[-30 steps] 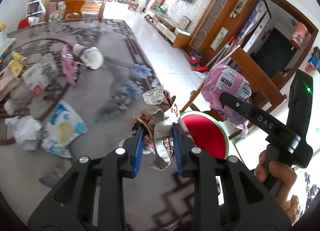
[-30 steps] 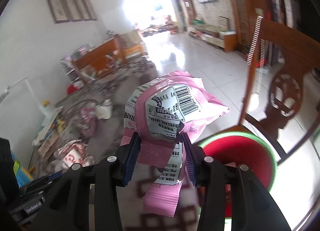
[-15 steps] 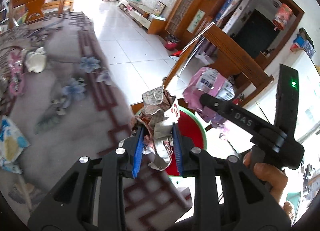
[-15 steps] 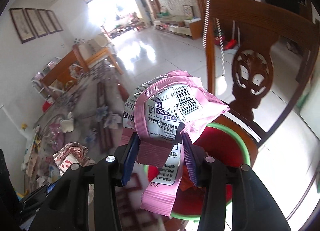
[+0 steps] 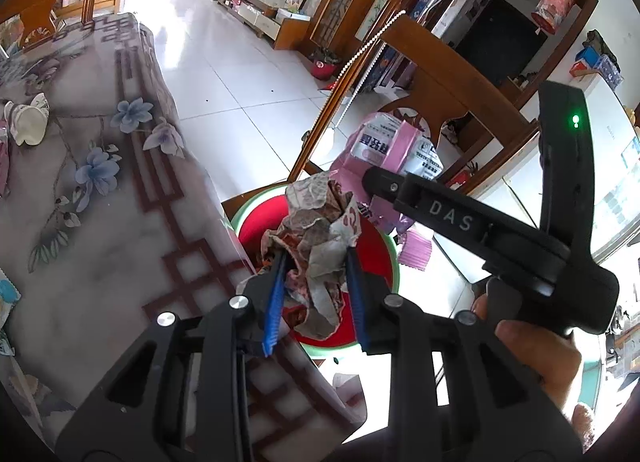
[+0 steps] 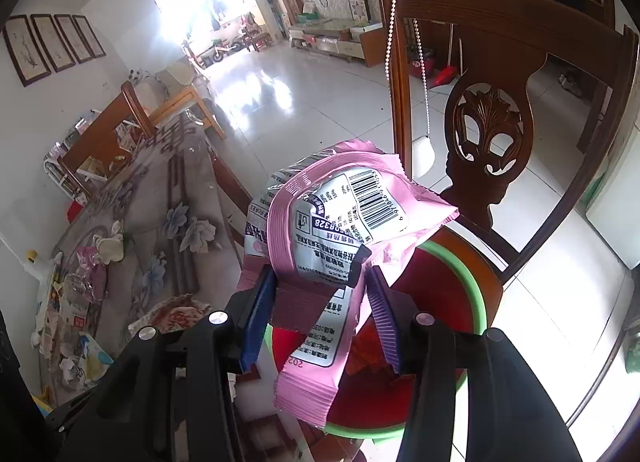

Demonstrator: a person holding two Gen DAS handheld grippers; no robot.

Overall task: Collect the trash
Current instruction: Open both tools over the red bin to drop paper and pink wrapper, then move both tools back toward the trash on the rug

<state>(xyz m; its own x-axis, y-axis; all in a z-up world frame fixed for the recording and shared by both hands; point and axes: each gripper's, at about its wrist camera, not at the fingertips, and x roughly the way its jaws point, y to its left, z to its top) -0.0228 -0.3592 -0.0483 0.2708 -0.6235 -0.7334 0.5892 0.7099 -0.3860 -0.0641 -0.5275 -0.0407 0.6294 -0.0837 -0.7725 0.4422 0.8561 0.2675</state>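
My left gripper [image 5: 314, 262] is shut on a crumpled brown-and-white paper wad [image 5: 316, 222], held just past the table edge above a red basin with a green rim [image 5: 394, 262]. The same wad [image 6: 172, 312] shows low on the left in the right wrist view. My right gripper [image 6: 320, 278] hangs over the basin [image 6: 476, 294] with a pink snack wrapper [image 6: 340, 214] between its blue pads. Its jaws are opening, and the wrapper still sits against the pads. From the left wrist camera, the right gripper [image 5: 372, 182] and its wrapper [image 5: 384, 146] hang beyond the wad.
The basin rests on the seat of a carved wooden chair [image 6: 492, 134] beside the table [image 5: 100, 222], which has a floral cloth. More wrappers and paper [image 6: 80, 350] lie further along the table. A person's hand [image 5: 532, 354] grips the right gripper's handle. White tiled floor lies beyond.
Both grippers have swung from over the table to above the red basin, each carrying its trash. The right gripper's jaws stand a little wider around the pink wrapper.
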